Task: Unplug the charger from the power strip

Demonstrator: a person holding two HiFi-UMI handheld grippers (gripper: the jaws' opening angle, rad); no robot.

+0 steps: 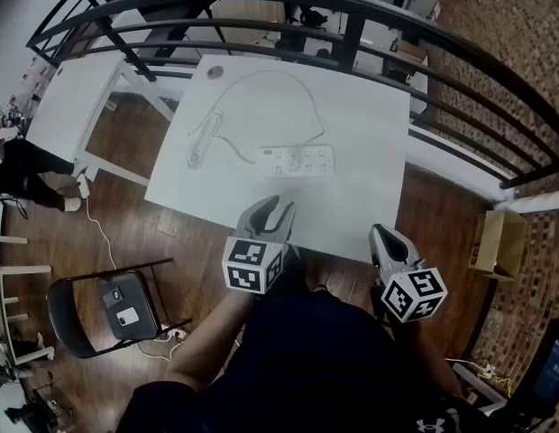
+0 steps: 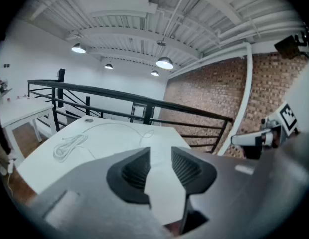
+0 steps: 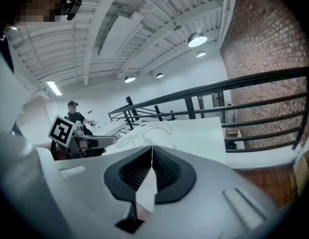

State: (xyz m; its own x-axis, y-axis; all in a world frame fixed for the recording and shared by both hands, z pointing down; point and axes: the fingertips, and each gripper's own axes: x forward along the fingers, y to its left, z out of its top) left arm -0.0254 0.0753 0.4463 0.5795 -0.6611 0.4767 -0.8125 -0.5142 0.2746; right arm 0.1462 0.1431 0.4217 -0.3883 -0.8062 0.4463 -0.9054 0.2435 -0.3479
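Two risks: white multi-socket power strip point(image 1: 299, 161) is light and unanchored on white desk point(image 1: 370, 142), so may lift or slide with plug unless pinned. Tugging thin white coiled cable point(image 1: 200, 144) instead of charger body strains cord. Charger itself too small to make out.

Strip at 12 o'clock, well apart from both tongs. Left tongs point(image 1: 280, 207): narrow slit, empty. Right tongs point(image 1: 382, 233): pressed together, empty. Both hover at desk's 6 o'clock edge, tilted down-forward.

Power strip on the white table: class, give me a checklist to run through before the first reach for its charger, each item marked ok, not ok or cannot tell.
1. Power strip in plain view on table: ok.
2. Which socket is in use: cannot tell, too small.
3. Left hand-held gripper empty, jaws slightly apart: ok.
4. Right hand-held gripper open: not ok, shut.
5. Cable off the approach path: ok, left of and behind the strip.
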